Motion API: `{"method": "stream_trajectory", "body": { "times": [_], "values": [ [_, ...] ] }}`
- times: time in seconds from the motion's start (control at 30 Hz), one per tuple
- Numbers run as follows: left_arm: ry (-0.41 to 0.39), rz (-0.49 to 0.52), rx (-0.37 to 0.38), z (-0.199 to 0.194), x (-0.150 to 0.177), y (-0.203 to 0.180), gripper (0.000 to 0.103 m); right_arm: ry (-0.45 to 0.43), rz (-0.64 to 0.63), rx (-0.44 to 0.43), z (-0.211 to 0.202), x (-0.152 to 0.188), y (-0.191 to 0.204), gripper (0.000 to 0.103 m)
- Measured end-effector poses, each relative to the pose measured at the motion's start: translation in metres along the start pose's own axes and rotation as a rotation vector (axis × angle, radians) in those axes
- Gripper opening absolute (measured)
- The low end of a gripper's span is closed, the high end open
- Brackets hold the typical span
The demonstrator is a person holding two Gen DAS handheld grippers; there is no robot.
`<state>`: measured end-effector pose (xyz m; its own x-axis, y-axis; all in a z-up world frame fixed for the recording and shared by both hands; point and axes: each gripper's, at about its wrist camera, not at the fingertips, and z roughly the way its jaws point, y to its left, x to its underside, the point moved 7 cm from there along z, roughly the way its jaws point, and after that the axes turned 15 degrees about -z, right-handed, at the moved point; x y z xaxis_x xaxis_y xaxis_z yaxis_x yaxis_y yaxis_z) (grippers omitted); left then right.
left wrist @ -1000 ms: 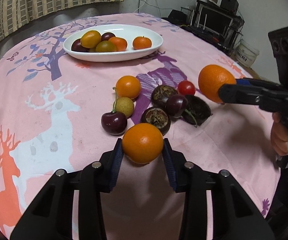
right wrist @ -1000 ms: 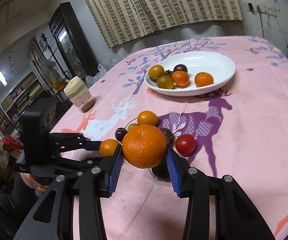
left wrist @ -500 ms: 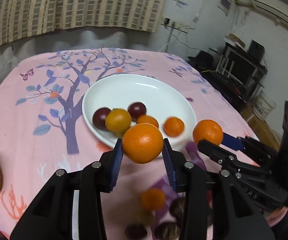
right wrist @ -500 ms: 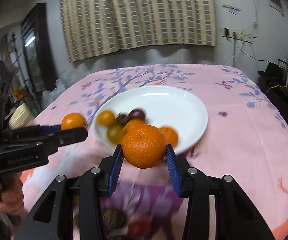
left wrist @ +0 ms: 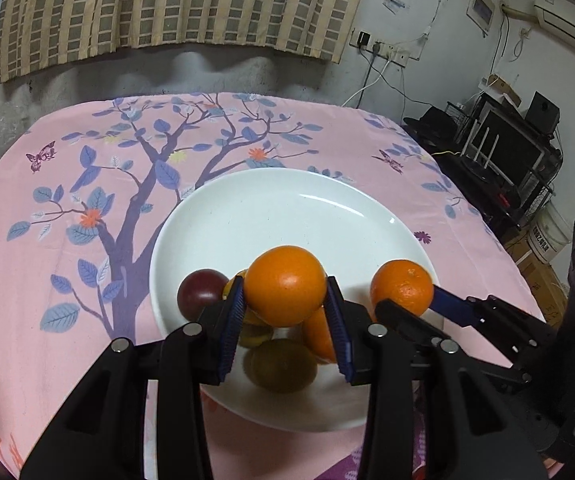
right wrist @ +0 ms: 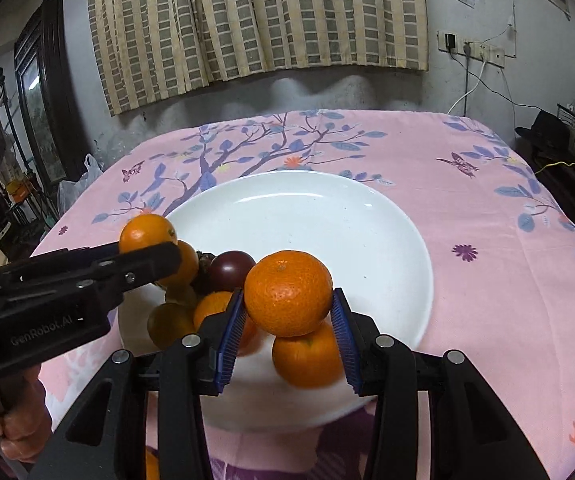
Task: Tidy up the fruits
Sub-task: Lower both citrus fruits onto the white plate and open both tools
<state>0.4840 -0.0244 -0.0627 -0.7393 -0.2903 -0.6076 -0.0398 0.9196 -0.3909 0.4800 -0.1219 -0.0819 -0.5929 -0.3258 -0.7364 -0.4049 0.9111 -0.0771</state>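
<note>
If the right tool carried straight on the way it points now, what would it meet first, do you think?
Probably the orange lying in the plate, just beyond the mandarin that the right tool holds, though depth is hard to judge.

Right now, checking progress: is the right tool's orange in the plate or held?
Held: the orange sits clamped in the right tool above the plate.
</note>
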Motion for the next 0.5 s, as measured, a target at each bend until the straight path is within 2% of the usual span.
{"method": "stream_trajectory", "body": {
  "times": [0.07,0.13,0.17,0.2,0.33,0.4,0.5],
  "values": [
    [-0.001,-0.008,-0.001,0.002,-0.002,-0.001,0.039,0.009,-0.011,0.000,0.005,0.000,0.002,0.044],
    [-0.005,-0.015,-0.008,0.001,-0.001,0.000,0.055,0.009,-0.016,-0.002,0.006,0.001,0.005,0.046],
    [-0.011,-0.019,-0.023,0.000,-0.001,0.001,0.071,0.008,-0.023,-0.002,0.004,0.000,0.006,0.049],
    [-0.030,-0.026,-0.041,-0.004,-0.002,0.002,0.078,0.001,-0.033,0.000,0.001,-0.001,0.007,0.051],
    [-0.081,-0.049,-0.032,-0.031,-0.007,0.005,0.084,-0.049,-0.062,0.028,-0.022,-0.006,0.013,0.054],
    [-0.111,-0.060,-0.036,-0.045,-0.007,0.007,0.091,-0.058,-0.062,0.028,-0.030,-0.005,0.014,0.055],
    [-0.139,-0.060,-0.060,-0.064,0.001,0.014,0.093,-0.054,-0.058,0.020,-0.041,0.003,0.017,0.056]
  ]
}}
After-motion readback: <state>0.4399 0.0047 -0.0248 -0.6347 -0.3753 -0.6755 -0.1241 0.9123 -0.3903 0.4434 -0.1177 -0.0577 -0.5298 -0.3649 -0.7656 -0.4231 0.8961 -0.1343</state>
